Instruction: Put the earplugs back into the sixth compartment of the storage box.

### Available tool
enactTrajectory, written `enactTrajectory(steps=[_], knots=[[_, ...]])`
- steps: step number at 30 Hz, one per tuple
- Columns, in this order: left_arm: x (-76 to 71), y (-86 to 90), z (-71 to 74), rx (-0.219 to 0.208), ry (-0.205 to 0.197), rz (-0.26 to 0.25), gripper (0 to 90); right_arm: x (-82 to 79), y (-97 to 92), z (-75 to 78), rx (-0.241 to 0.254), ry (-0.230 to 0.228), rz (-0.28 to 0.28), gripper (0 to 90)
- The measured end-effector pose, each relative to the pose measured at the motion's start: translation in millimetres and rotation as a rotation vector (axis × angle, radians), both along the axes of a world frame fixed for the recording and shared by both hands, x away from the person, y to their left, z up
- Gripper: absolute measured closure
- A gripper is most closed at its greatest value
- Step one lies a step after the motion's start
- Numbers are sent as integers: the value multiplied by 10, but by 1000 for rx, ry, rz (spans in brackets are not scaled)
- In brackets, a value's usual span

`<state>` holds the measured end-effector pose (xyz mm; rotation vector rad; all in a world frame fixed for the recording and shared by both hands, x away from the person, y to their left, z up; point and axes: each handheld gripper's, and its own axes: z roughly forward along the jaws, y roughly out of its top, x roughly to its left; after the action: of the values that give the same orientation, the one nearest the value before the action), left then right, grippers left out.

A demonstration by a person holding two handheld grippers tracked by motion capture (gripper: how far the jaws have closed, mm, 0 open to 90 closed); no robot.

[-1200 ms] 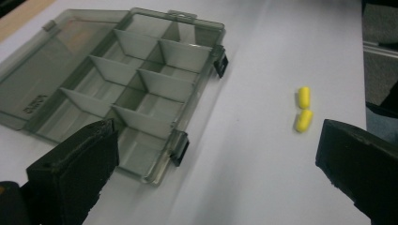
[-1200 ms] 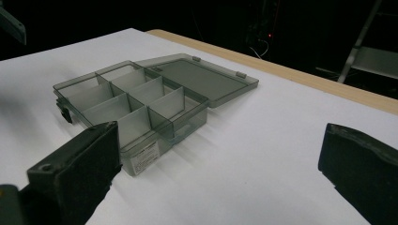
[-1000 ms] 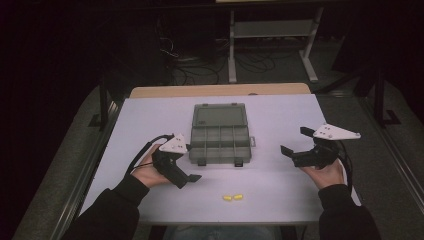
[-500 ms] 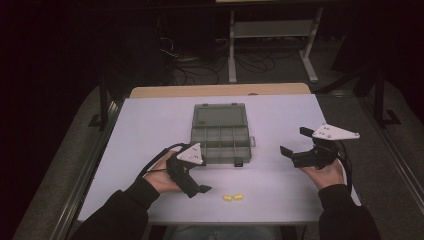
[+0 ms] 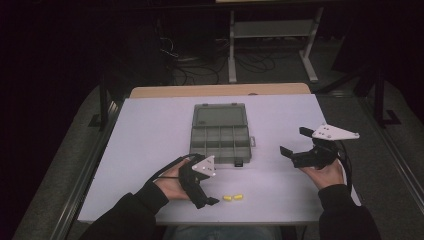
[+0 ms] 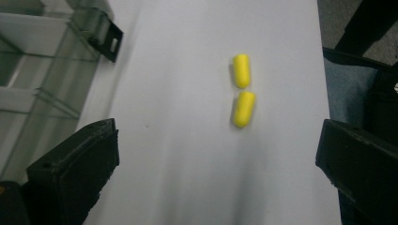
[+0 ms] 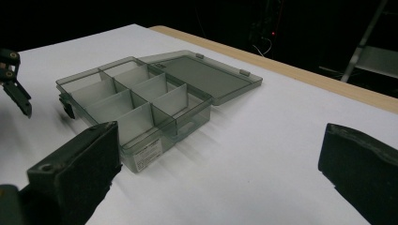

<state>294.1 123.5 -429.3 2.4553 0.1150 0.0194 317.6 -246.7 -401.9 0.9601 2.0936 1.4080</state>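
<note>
Yellow foam earplugs, two of them, lie end to end near the front edge of the white surface (image 5: pixel 150 125): the nearer earplug (image 6: pixel 243 108) and the farther earplug (image 6: pixel 241 70) are seen almost touching in the left gripper view. Compared with the pictures from a second ago, the left gripper (image 5: pixel 202 192) has been brought away from the box's front left corner and swung down toward the front edge, so that its tip is now just beside the earplugs. Its jaws are spread wide and nothing is held between them (both earplugs sit in the gap ahead). The grey plastic box (image 5: pixel 220 134) stands open at the middle of the surface, its lid (image 5: pixel 218 115) laid flat toward the far edge, and its compartments appear empty. The right gripper (image 5: pixel 295 145) has hardly been moved; it is held off the box's right side, jaws spread and empty. The shift is judged to mean that a pick of one earplug is being lined up, with placing into a compartment not yet begun.
</note>
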Motion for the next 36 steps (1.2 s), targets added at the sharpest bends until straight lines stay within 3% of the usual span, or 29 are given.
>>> enactTrajectory(steps=[16, 26, 29, 31, 36], knots=[[-85, -270, -118, 50, -7, -103, 182, 4, 10, -7, -7, 11, 5, 0], [-116, -352, -141, 65, 8, -130, 389, 2, 18, -8, -7, 14, 13, 0], [-116, -368, -155, 75, -7, -137, 446, 2, 17, -8, -7, 14, 13, 0], [-122, -380, -161, 74, -15, -137, 555, 2, 20, -11, -9, 14, 13, 0], [-121, -415, -175, 84, -22, -146, 628, 2, 25, -12, -12, 15, 16, 0]])
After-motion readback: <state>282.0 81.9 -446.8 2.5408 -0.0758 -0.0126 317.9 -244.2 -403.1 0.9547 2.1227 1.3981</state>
